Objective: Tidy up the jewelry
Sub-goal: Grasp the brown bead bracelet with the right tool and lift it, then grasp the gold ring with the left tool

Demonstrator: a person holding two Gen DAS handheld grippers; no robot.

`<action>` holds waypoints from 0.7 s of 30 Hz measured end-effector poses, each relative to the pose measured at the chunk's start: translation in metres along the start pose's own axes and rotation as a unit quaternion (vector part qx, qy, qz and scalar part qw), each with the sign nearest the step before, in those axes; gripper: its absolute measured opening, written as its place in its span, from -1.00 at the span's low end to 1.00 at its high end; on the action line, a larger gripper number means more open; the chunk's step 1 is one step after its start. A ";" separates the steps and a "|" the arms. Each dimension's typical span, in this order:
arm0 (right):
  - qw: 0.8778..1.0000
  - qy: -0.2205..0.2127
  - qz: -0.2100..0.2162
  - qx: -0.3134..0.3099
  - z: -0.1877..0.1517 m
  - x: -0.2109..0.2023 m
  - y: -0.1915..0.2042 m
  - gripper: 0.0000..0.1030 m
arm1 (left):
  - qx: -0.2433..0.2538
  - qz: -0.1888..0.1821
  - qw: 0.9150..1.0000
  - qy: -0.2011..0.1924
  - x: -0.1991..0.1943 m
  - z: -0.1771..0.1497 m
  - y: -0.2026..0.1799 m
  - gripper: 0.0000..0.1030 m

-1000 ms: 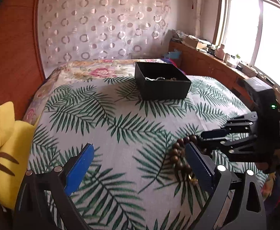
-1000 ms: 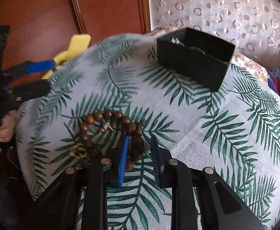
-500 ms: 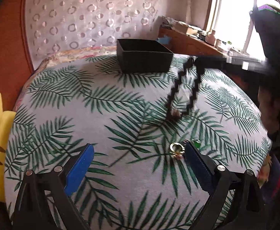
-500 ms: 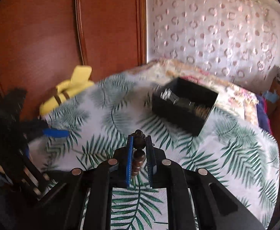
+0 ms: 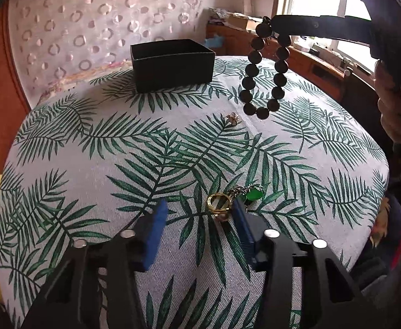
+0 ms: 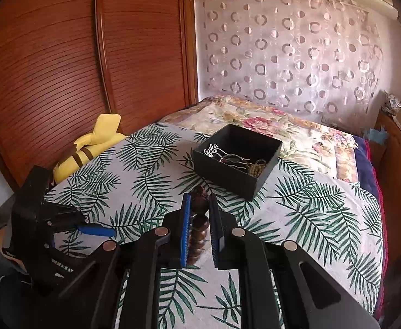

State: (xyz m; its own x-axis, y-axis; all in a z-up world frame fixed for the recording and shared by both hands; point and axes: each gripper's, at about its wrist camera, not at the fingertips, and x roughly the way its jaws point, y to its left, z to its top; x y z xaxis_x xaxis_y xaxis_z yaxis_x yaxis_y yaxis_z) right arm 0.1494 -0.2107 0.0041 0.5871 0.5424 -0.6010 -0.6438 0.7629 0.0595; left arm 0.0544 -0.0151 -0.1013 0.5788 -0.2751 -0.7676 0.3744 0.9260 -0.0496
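My right gripper (image 6: 199, 205) is shut on a brown wooden bead bracelet (image 6: 199, 226) and holds it in the air; in the left wrist view the bracelet (image 5: 264, 74) hangs as a loop above the bed, right of the black jewelry box (image 5: 173, 64). The box (image 6: 237, 161) holds a silver hairpin and chains. My left gripper (image 5: 199, 213) is open, low over the leaf-print cover, with a gold ring (image 5: 219, 203) between its blue pads, close to the right one. A green pendant (image 5: 252, 193) lies just beyond. A small gold flower earring (image 5: 232, 118) lies mid-bed.
A yellow plush toy (image 6: 90, 145) lies at the bed's left edge by the wooden wardrobe (image 6: 77, 63). A wooden counter (image 5: 310, 63) under the window runs along the right. A floral quilt (image 6: 269, 126) lies behind the box.
My right gripper closed on the bracelet and lifted it off the bed toward the box. My left gripper narrowed and moved down toward the gold ring that lay by the bracelet.
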 end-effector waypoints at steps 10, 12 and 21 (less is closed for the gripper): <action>1.000 0.007 -0.005 0.011 -0.011 -0.002 -0.007 -0.71 | 0.042 0.013 0.999 0.006 0.005 0.007 -0.014 -0.64; 1.000 0.009 -0.005 0.013 -0.012 -0.001 -0.008 -0.71 | 0.041 0.018 0.999 0.005 0.005 0.007 -0.013 -0.64; 1.000 0.004 -0.009 0.012 -0.007 0.002 -0.012 -0.71 | 0.008 0.018 1.000 -0.022 -0.002 0.022 0.005 -0.64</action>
State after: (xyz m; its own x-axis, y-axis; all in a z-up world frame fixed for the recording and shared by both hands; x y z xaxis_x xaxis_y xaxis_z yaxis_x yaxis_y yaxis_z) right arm 0.1550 -0.2214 -0.0036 0.5952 0.5258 -0.6077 -0.6212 0.7808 0.0671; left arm 0.0707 -0.0154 -0.0858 0.6225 -0.2533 -0.7405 0.3646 0.9311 -0.0120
